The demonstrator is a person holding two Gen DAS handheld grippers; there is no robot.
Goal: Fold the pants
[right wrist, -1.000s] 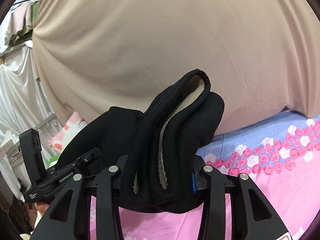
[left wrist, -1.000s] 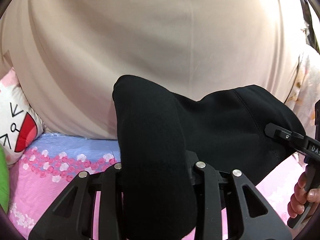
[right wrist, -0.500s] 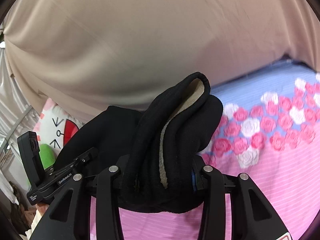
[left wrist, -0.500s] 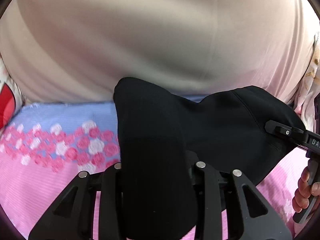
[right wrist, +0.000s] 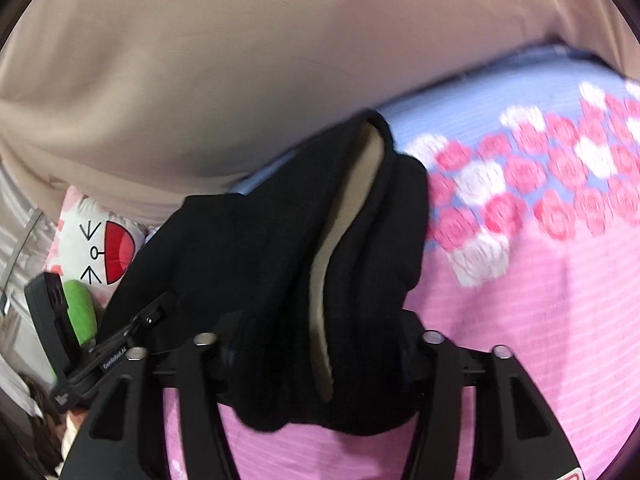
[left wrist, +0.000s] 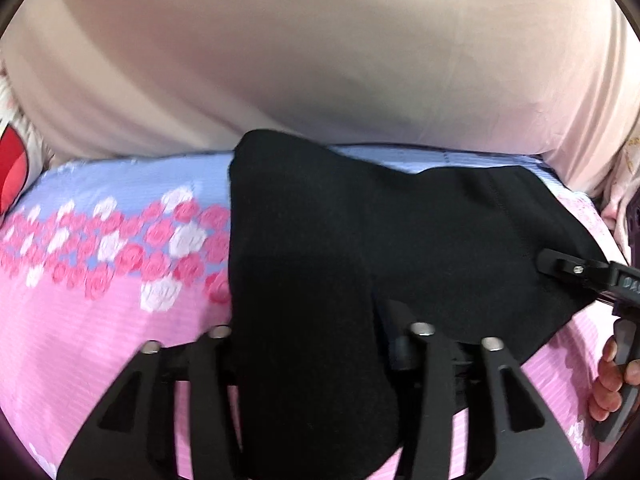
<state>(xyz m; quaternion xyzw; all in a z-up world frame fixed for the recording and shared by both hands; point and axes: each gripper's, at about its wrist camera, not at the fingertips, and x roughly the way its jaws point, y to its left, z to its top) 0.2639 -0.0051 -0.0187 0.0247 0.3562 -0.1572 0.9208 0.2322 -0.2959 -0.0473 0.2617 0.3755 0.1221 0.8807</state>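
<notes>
While your left gripper [left wrist: 312, 344] pinches a thick bunch of the black pants [left wrist: 420, 240], the cloth stretches rightward, above the pink floral bed [left wrist: 80, 320], to your right gripper [left wrist: 560, 266], whose tip touches the far edge.

From the right wrist, your right gripper [right wrist: 320, 344] is pressed onto a fleece-lined fold of the pants [right wrist: 360, 240], with the left gripper [right wrist: 132, 328] clamped just beside, before a cartoon pillow [right wrist: 104, 248].

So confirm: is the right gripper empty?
No, the right gripper is clamped on a bunched fold of the black pants, tan lining showing.
</notes>
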